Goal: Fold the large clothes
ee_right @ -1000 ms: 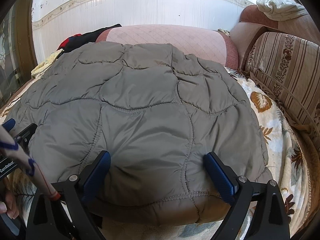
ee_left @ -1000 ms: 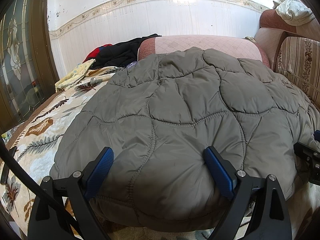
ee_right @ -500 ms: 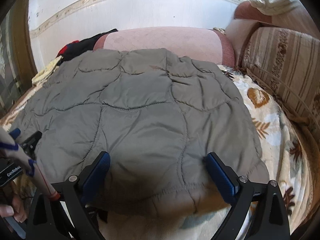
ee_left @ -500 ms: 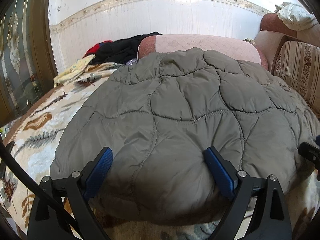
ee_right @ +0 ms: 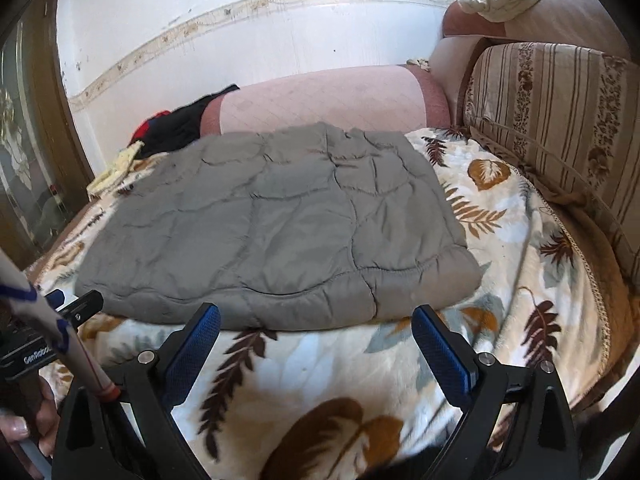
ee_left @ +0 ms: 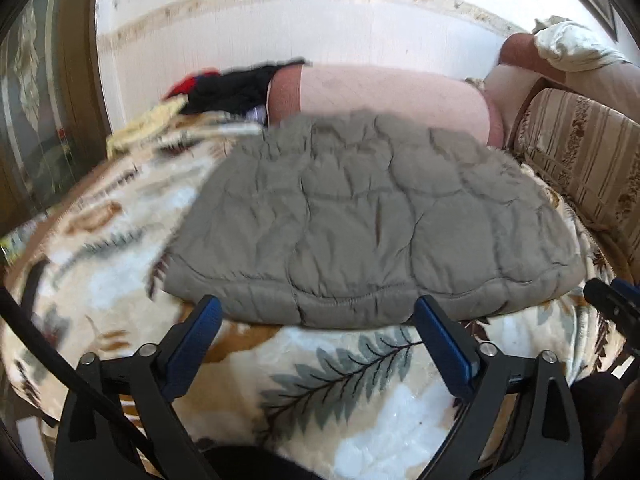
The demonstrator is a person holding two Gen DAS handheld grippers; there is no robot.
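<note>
A grey quilted jacket (ee_left: 360, 220) (ee_right: 272, 232) lies folded flat on the leaf-print blanket (ee_left: 352, 392) (ee_right: 320, 368). My left gripper (ee_left: 316, 308) hovers just short of the jacket's near edge. Its jaws are opening, and only blanket shows between them. My right gripper (ee_right: 316, 314) is open too, also clear of the near edge, with nothing between its blue pads (ee_right: 440, 344). Each gripper shows at the side of the other's view: the right gripper (ee_left: 612, 304) at the right edge, the left gripper (ee_right: 76, 308) at the left edge, with a hand (ee_right: 24, 420) below it.
A pink bolster (ee_right: 328, 100) lies behind the jacket. Dark and red clothes (ee_left: 236, 88) and a yellow cloth (ee_left: 144, 128) are piled at the back left. A striped sofa back (ee_right: 560, 120) lines the right side, a glass door (ee_left: 40, 100) the left.
Both grippers have pulled back and up from the jacket. Their fingers stood over its near edge before; now they are off it, and blanket shows beneath them.
</note>
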